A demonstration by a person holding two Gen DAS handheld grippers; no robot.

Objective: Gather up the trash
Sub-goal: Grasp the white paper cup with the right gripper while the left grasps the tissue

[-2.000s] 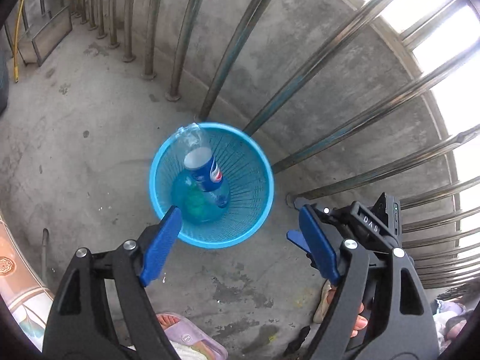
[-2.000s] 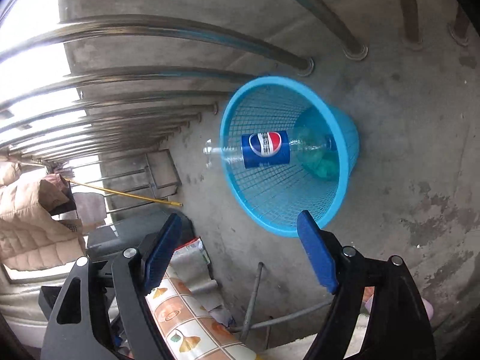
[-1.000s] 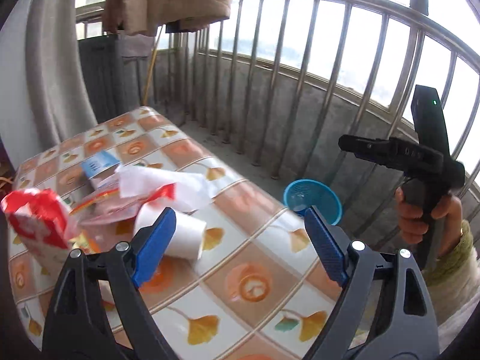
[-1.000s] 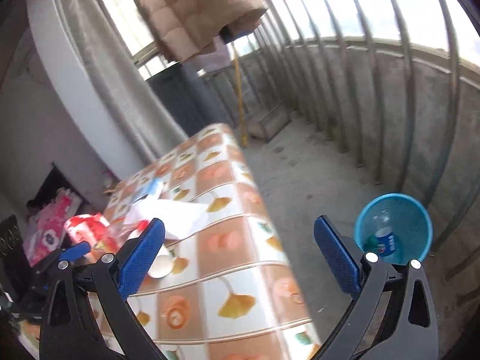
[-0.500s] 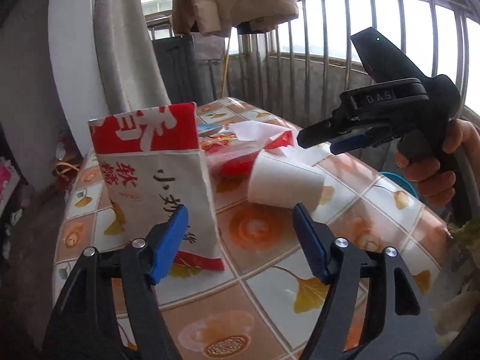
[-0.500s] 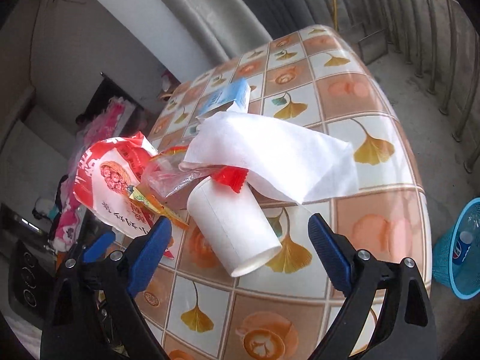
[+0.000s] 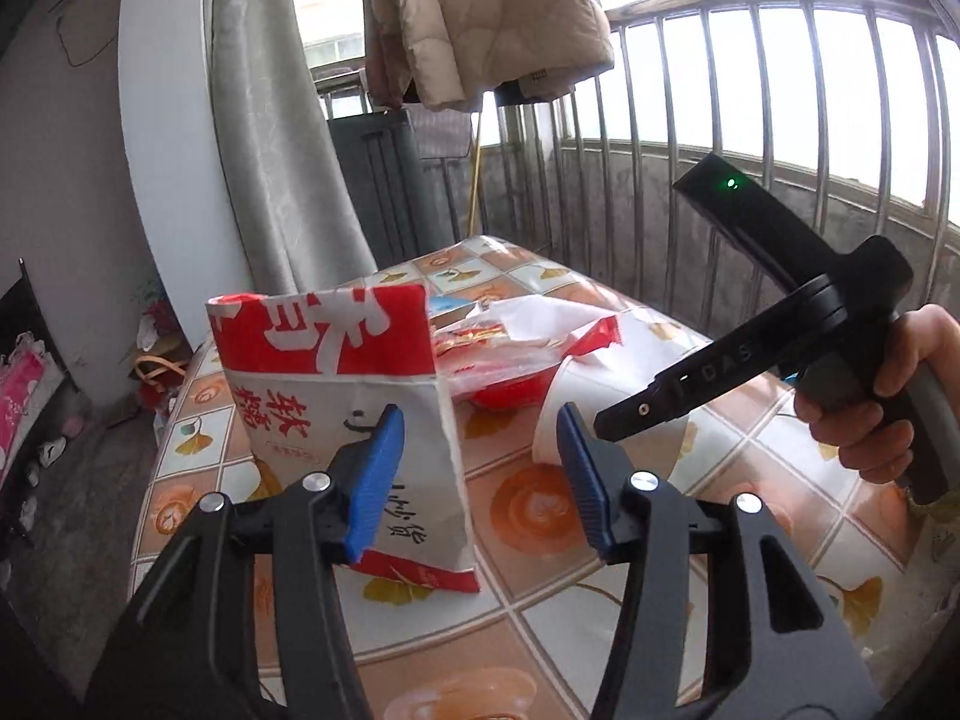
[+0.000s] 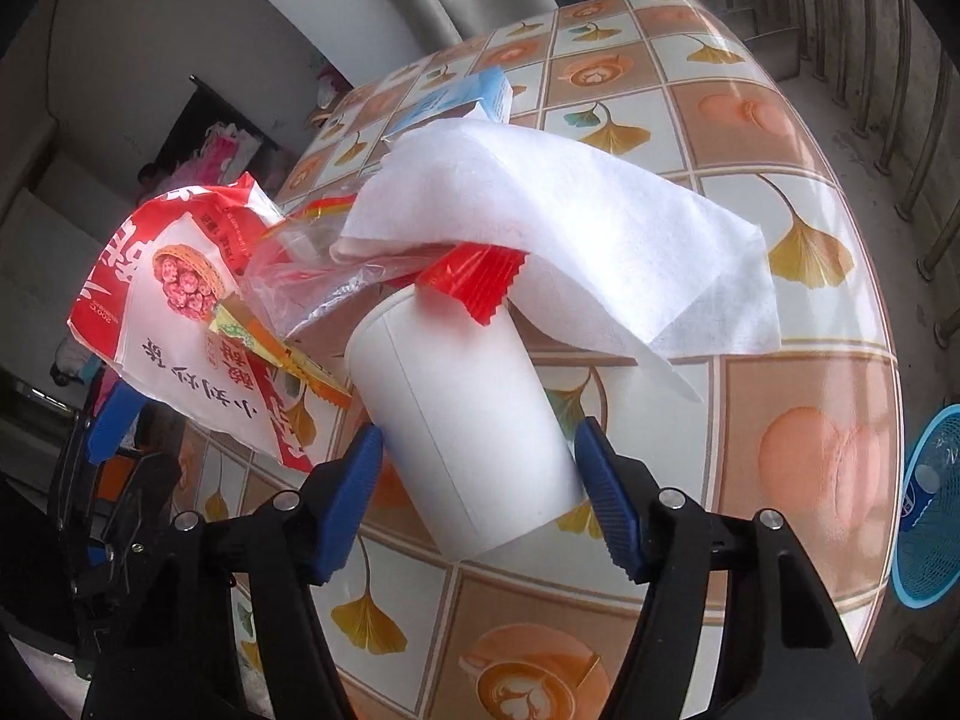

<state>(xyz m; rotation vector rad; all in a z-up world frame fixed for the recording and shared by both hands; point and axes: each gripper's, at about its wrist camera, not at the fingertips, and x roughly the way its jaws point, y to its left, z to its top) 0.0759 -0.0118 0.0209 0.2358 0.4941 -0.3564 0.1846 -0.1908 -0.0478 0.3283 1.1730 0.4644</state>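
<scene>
While a white tissue (image 8: 558,228) drapes over red wrappers (image 8: 474,285) and the far end of the paper cup (image 8: 462,420), a blue carton (image 8: 456,99) lies behind them on the tiled surface (image 8: 798,444). On its side, the cup lies between the right claw (image 8: 480,498) pads, which are closing, seemingly not pressing yet. Closing too, the left claw (image 7: 480,480) straddles the right edge of the upright red-and-white snack bag (image 7: 348,420). A blue basket (image 8: 930,510) stands on the floor.
</scene>
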